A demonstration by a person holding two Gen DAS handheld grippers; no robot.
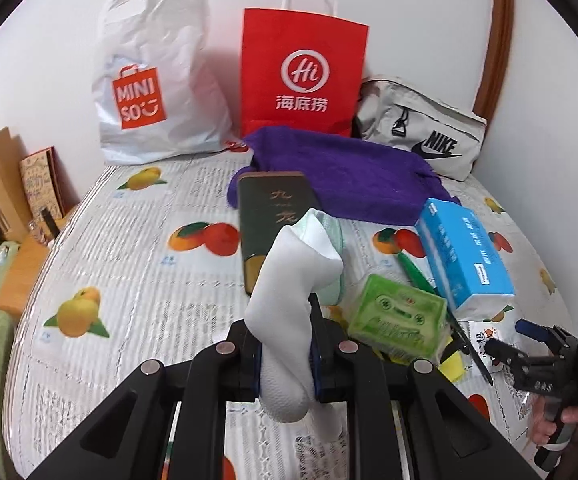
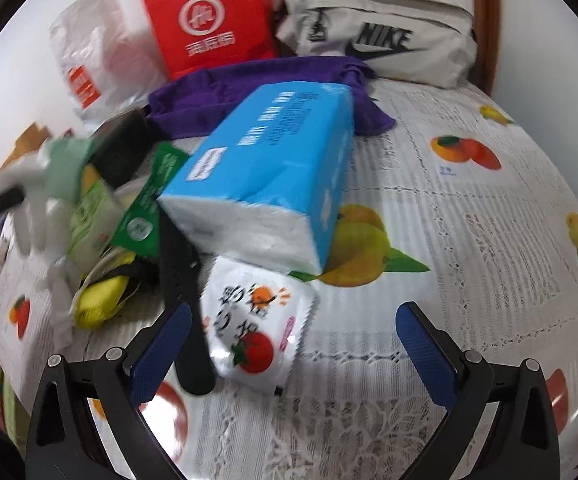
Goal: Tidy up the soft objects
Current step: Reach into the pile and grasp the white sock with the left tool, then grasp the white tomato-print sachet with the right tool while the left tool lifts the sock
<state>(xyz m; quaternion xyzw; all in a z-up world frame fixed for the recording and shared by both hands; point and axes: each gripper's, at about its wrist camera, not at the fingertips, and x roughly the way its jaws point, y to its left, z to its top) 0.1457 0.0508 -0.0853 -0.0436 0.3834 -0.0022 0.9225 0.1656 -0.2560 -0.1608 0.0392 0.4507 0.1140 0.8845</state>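
My left gripper (image 1: 285, 340) is shut on a white sock (image 1: 289, 292) with a pale green cuff, held up above the bed. The sock's toe hangs down behind the fingers. In the right wrist view the same sock (image 2: 37, 184) is a blur at the far left. My right gripper (image 2: 293, 340) stands open low over the bedspread, its blue pads (image 2: 161, 344) wide apart with a white tomato-print sachet (image 2: 257, 328) lying below them. A purple towel (image 1: 349, 176) lies at the back, and a blue tissue pack (image 2: 265, 168) and a green tissue pack (image 1: 397, 320) lie in front of it.
Against the wall stand a white Miniso bag (image 1: 149, 80), a red paper bag (image 1: 303, 72) and a grey Nike bag (image 1: 421, 128). A dark green box (image 1: 273, 216) lies beside the towel. A black strap (image 2: 185, 304) and yellow cloth (image 2: 101, 300) lie near the sachet. The fruit-print bedspread (image 1: 129, 280) is bare at left.
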